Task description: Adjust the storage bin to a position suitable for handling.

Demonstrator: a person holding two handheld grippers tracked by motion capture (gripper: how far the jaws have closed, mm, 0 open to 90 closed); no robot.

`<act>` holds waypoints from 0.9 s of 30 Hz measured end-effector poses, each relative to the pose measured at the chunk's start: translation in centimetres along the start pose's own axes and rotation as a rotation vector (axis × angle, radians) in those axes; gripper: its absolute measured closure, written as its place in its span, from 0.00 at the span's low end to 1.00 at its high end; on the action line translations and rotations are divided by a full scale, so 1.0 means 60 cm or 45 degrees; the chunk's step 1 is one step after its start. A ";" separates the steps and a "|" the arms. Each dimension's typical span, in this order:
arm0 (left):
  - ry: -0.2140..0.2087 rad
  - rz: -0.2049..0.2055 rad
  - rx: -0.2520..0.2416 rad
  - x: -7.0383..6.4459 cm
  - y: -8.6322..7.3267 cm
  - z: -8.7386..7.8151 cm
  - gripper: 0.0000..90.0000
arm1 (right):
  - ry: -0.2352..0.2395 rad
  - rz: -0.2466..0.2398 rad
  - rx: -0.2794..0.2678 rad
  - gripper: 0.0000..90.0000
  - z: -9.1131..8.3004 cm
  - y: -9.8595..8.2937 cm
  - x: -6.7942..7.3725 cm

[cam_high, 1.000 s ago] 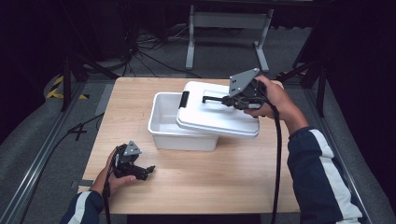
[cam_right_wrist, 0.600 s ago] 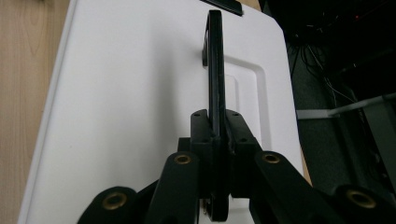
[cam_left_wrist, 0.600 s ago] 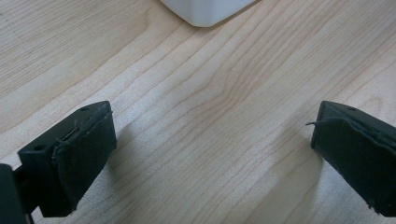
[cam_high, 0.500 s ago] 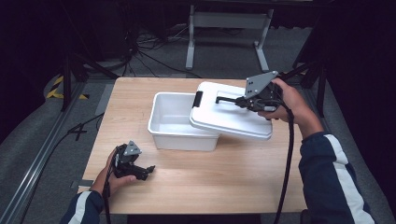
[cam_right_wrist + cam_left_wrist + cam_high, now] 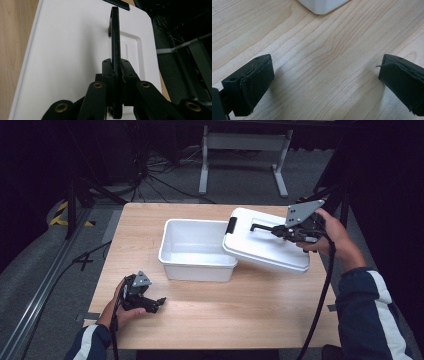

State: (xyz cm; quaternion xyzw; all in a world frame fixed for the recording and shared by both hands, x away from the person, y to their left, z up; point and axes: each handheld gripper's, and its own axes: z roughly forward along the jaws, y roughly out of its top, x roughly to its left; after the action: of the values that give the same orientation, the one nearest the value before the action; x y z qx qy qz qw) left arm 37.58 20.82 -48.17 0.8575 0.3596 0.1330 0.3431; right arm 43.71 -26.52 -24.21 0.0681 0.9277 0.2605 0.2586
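Where dark floor [image 5: 150,165] surrounds it, wooden table [image 5: 210,320] stands.

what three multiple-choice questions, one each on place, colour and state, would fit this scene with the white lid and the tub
1. Where is the white rectangular plastic lid?
A. flat on the floor
B. tilted, partly over the right rim of the white plastic tub
C. under the left gripper

2. What colour is the lid's handle?
A. black
B. red
C. yellow

3. How does the left gripper stand?
A. shut on the handle
B. shut on the tub's rim
C. open, with nothing between its jaws

Answers:
1 B: in the high view the lid slants over the tub's right edge, carried by the right gripper.
2 A: the right gripper view shows a black bar against the white lid, with the jaws closed on it.
3 C: the left gripper view shows the jaws wide apart over the bare light wooden table.
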 end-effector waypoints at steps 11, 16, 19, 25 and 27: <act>0.000 0.001 0.000 0.000 0.000 0.000 0.01 | -0.032 0.051 0.017 0.94 -0.017 -0.046 -0.001; 0.000 0.001 0.000 0.000 0.000 0.000 0.01 | -0.046 0.078 0.027 0.94 -0.023 -0.070 0.000; 0.000 0.001 0.000 0.000 0.000 0.000 0.01 | -0.057 0.088 0.029 0.94 -0.024 -0.079 0.000; 0.000 0.001 0.001 0.000 0.000 0.000 0.01 | -0.039 0.133 0.046 0.94 -0.014 -0.111 0.000; 0.000 0.001 0.000 0.000 0.000 0.000 0.01 | -0.034 0.144 0.041 0.94 -0.011 -0.116 0.001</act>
State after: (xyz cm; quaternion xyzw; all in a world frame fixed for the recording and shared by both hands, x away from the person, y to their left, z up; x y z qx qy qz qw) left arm 37.58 20.82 -48.17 0.8576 0.3594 0.1331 0.3430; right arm 43.41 -32.76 -27.37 0.1281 0.9229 0.2589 0.2545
